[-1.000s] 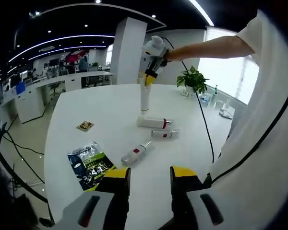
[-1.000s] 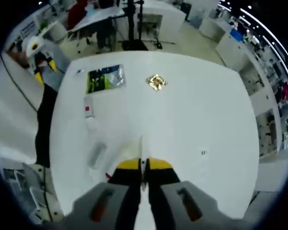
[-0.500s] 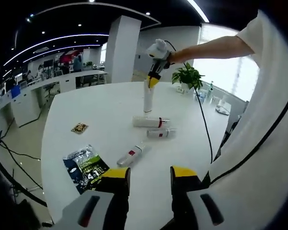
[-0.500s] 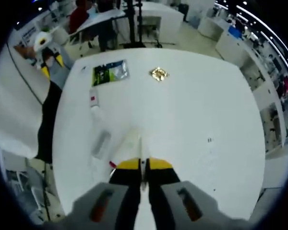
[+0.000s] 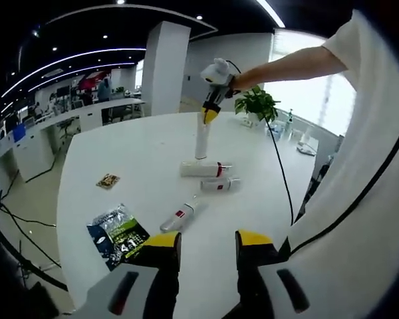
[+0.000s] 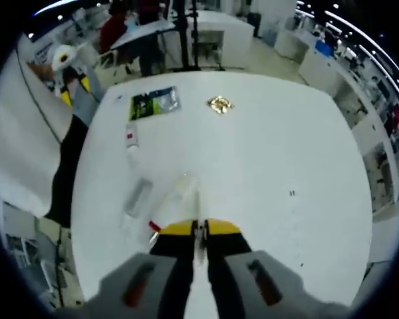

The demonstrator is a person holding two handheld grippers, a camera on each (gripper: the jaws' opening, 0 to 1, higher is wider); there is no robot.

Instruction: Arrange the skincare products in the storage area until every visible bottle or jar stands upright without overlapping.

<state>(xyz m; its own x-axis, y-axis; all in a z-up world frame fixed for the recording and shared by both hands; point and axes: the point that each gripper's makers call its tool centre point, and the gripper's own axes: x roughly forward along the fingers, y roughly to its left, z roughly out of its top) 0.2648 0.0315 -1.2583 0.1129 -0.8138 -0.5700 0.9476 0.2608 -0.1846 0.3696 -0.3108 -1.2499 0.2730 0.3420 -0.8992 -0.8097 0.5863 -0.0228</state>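
In the left gripper view, the left gripper hung over the near edge of the round white table with its yellow-tipped jaws apart and nothing between them. Farther across the table, the right gripper came down from above, its jaws pinched on the top of a tall white bottle that stood upright. Just in front of that bottle a white tube with a red band lay on its side, a smaller bottle lay just beside it, and a slim bottle with a red label lay nearer the left gripper. A dark snack packet and a small gold wrapper lay left of them.

In the right gripper view, the right gripper's jaws stood nearly together around the bottle's top.
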